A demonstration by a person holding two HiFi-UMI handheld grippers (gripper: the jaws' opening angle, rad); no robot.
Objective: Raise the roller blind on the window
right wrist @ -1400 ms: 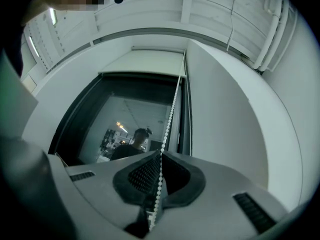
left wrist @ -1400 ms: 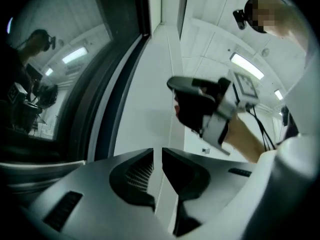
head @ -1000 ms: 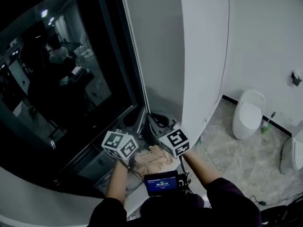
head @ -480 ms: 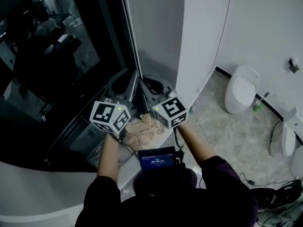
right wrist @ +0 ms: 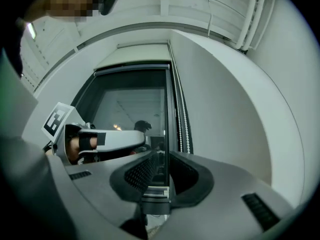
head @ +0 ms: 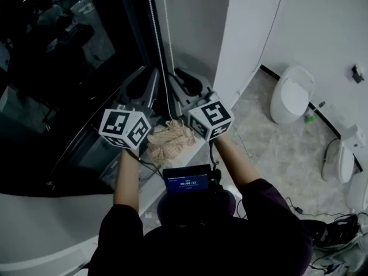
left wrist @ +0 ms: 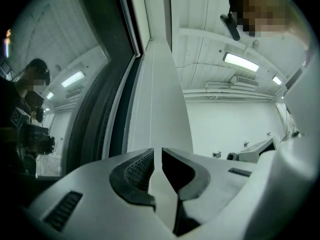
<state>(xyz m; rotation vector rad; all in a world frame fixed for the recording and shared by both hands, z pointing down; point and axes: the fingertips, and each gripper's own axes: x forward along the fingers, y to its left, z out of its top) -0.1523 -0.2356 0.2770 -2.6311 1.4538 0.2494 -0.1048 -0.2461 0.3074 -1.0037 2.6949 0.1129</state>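
Note:
The blind's white bead chain (head: pixel 155 22) hangs in two strands down the dark window's right edge. My left gripper (head: pixel 150 72) is at the chain. In the left gripper view it (left wrist: pixel 158 151) is shut on a thin strand (left wrist: pixel 151 109) that runs up from between its pads. My right gripper (head: pixel 178 73) is just to its right. Its jaws (right wrist: pixel 162 156) stand narrowly apart with nothing between them, and the chain (right wrist: pixel 184 119) passes behind its right finger. A pale band (right wrist: pixel 137 56) across the window's top looks like the raised blind.
A beige cloth (head: pixel 171 140) lies on the sill under the grippers. A curved white wall (head: pixel 247 27) stands close on the right. A toilet (head: pixel 292 94), another fixture (head: pixel 345 154) and cables (head: pixel 339 229) are on the tiled floor. A small screen (head: pixel 185 183) hangs at the person's chest.
The head view has tilted, so both grippers sit higher in the picture. They stay side by side at the chain. The left one has shifted slightly along it.

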